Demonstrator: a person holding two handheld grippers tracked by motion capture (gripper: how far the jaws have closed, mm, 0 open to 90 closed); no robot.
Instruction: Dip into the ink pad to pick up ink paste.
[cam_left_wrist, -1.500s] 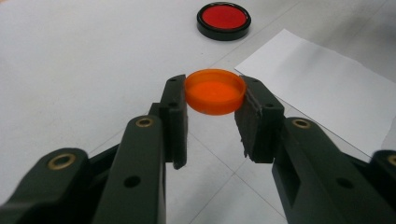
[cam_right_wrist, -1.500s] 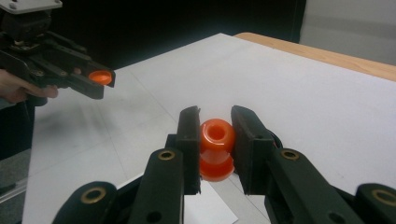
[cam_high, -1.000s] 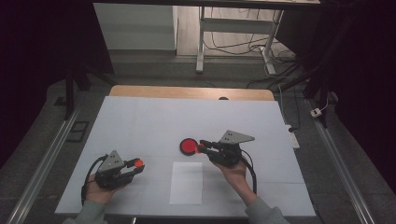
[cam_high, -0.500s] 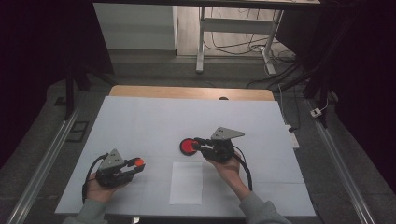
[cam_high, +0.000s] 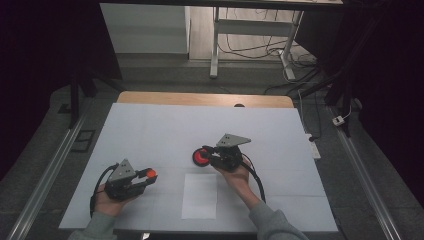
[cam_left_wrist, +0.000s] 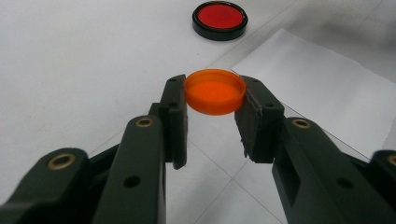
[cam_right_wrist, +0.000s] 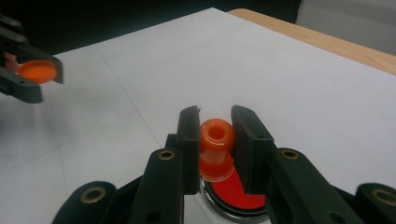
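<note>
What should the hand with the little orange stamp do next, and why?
Probably lower it a little more. The right gripper is shut on the orange stamp, which hangs just above the red ink pad, perhaps touching it. The left gripper holds the orange cap aside.

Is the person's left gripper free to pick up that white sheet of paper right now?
Probably not. The left gripper is shut on an orange cap, so its jaws are occupied. The white sheet lies bare on the table close beside it, with nothing between them.
</note>
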